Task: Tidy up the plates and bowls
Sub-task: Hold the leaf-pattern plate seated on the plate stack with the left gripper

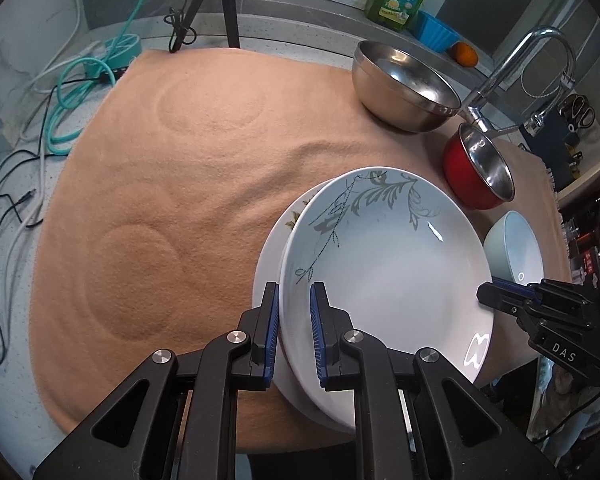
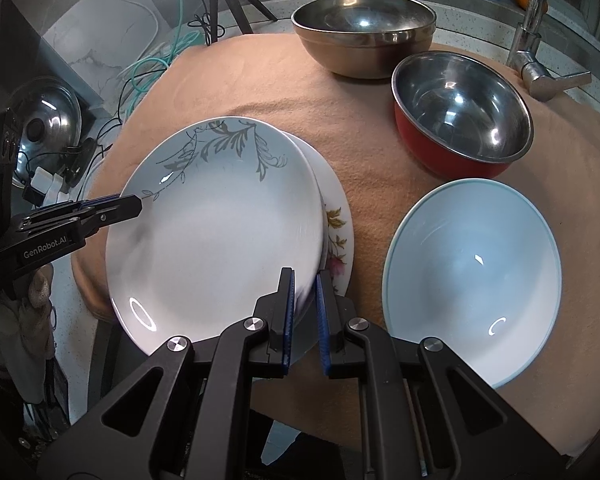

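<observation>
Both claws pinch opposite rims of the leaf-patterned plate point(image 1: 384, 264): left claw point(image 1: 296, 332), right claw point(image 2: 305, 312). It sits on the floral plate point(image 2: 336, 236), perhaps barely lifted, steadied for stacking.

Even, fairly bright indoor light falls from above. Small glare spots sit on the leaf-patterned plate point(image 1: 384, 272) and the steel bowl point(image 2: 364, 28). Shadows are soft. Fisheye bending and dark vignetting crowd every corner; focus is sharp.
</observation>
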A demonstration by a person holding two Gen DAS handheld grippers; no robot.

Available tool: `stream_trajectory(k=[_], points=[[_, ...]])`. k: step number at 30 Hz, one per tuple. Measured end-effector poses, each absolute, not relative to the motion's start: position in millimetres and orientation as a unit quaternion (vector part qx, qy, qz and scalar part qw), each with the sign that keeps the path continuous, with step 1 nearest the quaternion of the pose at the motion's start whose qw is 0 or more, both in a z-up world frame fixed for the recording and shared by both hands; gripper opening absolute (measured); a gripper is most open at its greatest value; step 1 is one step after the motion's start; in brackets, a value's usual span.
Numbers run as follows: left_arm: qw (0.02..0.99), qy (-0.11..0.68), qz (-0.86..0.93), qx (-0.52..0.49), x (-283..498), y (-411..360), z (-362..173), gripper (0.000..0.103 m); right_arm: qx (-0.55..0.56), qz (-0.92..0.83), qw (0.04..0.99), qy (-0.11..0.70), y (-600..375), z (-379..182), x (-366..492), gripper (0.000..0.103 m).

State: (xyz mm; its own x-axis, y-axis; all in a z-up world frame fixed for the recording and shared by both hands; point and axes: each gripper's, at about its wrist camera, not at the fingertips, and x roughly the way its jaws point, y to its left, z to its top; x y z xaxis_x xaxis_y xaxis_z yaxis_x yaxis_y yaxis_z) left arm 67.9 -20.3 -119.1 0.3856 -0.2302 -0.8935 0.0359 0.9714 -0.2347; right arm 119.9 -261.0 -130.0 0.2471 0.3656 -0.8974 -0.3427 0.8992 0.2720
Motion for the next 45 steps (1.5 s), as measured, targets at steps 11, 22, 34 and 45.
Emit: stream_trajectory(k=[11,22,34,45], points=[[0.827,0.55,-0.083,-0.084,67.3,-21.8,-119.2,0.013,0.013,0.223,0.789,0.572,-260.8,-130.1,119.0,0.011],[0.826,0.553,-0.088,-0.074,68.9,-22.1,-119.2,0.013,0.021,0.221,0.788,0.575,-262.5,-130.6,119.1,0.011],[0.822,0.555,-0.096,-0.083,68.5,-19.6,-119.9,0.013,0.033,0.219,0.786,0.578,-265.7,-130.2,117.6,0.011],[0.821,0.555,-0.099,-0.086,67.3,-16.8,-119.7,0.013,0.047,0.216,0.784,0.58,-268.1,-130.3,116.0,0.011]])
